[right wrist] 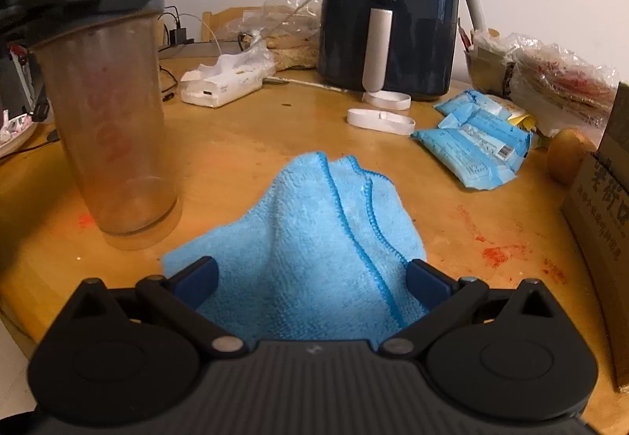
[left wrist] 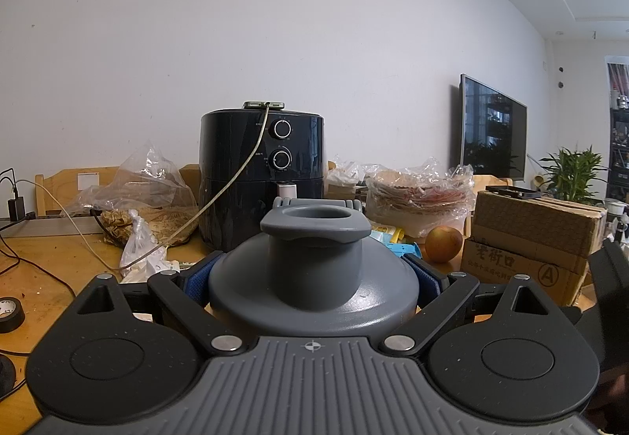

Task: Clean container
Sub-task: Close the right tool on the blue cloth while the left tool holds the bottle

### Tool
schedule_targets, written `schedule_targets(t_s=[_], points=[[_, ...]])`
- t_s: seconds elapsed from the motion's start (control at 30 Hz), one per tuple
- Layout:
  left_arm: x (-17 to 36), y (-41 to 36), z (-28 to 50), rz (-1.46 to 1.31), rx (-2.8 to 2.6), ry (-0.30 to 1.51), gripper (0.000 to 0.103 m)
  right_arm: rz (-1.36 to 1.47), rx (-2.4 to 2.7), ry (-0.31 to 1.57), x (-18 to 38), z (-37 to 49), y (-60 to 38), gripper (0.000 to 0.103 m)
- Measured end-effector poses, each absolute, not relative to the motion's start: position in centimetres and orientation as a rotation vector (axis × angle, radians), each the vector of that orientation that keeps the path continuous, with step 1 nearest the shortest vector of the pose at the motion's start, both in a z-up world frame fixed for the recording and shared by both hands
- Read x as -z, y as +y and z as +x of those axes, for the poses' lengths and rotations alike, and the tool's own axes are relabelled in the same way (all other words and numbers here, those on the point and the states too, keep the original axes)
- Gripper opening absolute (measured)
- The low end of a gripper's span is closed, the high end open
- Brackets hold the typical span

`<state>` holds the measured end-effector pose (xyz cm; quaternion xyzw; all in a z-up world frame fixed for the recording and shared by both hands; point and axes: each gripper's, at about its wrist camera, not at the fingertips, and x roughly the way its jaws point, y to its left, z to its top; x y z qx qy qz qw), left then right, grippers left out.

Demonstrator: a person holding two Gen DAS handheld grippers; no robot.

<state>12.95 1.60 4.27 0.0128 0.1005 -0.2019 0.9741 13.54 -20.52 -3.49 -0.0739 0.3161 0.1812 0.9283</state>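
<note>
Cluttered wooden table (right wrist: 243,144) with red smears near its right edge; the shaker bottle (right wrist: 114,112) stands upright toward the left edge, the left gripper (left wrist: 312,277) clamped on its grey lid (left wrist: 314,262). Nearer the front edge, the right gripper (right wrist: 312,277), jaws wide, straddles a blue cloth (right wrist: 314,238)

Cardboard box (left wrist: 523,270): Chinese characters, circled "A"; bottle's red print unreadable
</note>
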Motion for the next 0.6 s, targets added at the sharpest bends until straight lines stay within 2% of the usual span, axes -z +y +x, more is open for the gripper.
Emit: schedule_targets(t_s=[0.33,0.6], points=[[-4.29,1.65,12.96,0.024,0.408,0.203,0.095,-0.179,-0.375,0.635,3.9,13.63,-20.29,0.102],[-4.36,1.59,13.01,0.023,0.408,0.206,0.095,-0.167,-0.392,0.627,4.08,13.5,-20.56,0.079]])
